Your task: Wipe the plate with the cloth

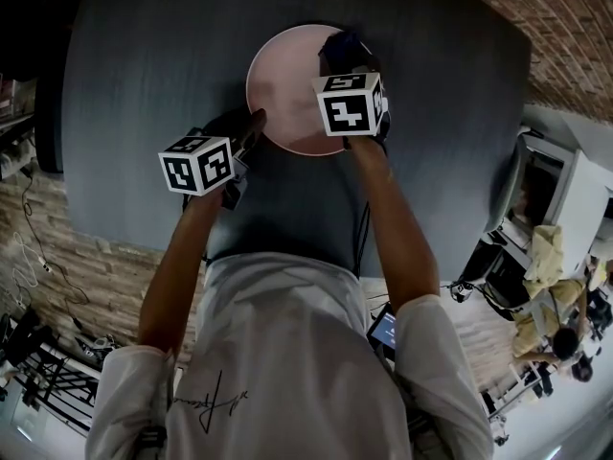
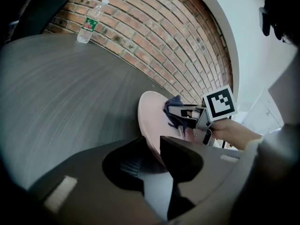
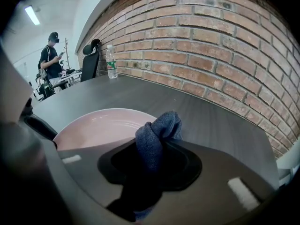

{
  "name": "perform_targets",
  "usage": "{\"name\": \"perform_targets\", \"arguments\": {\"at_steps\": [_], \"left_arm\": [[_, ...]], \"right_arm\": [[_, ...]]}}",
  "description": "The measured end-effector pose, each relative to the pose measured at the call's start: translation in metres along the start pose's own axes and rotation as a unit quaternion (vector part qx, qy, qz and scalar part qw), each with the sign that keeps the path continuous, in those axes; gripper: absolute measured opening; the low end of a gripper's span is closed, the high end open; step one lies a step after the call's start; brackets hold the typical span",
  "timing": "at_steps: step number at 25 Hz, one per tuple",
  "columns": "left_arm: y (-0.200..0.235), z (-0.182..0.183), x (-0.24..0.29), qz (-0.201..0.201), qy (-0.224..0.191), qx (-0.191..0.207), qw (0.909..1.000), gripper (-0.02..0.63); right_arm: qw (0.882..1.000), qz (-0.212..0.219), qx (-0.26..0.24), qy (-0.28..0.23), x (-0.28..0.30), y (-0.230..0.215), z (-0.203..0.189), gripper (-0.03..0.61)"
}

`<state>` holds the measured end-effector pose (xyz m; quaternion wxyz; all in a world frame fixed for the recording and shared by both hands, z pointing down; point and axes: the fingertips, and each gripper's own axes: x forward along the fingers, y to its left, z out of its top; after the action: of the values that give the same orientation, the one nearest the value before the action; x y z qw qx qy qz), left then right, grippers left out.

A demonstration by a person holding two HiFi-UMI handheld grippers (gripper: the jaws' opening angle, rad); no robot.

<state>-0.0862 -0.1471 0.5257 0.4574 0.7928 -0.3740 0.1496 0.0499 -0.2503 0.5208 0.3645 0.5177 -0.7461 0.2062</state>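
Note:
A round pink plate (image 1: 287, 80) lies on the dark table (image 1: 144, 65). My left gripper (image 1: 252, 125) is shut on the plate's near-left rim; in the left gripper view the rim (image 2: 149, 125) runs between the jaws of that gripper (image 2: 157, 150). My right gripper (image 1: 349, 65) is shut on a bunched blue cloth (image 1: 341, 46) over the right side of the plate. The right gripper view shows the cloth (image 3: 158, 131) sticking up between the jaws of the right gripper (image 3: 157, 149), with the plate (image 3: 98, 125) just beyond and to the left.
A clear water bottle (image 2: 91, 21) stands far off near the brick wall (image 3: 211, 46), also seen as a bottle (image 3: 110, 62) in the right gripper view. A person (image 3: 50, 55) and an office chair (image 3: 91, 53) are beyond the table's far end.

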Motion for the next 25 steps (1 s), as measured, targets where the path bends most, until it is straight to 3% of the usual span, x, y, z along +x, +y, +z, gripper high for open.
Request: {"name": "perform_targets", "arguments": {"at_steps": [25], "left_arm": [[-0.001, 0.000, 0.000, -0.014, 0.008, 0.009, 0.9998, 0.129]], "right_arm": [[1.000, 0.015, -0.020, -0.007, 0.014, 0.020, 0.017, 0.118]]}}
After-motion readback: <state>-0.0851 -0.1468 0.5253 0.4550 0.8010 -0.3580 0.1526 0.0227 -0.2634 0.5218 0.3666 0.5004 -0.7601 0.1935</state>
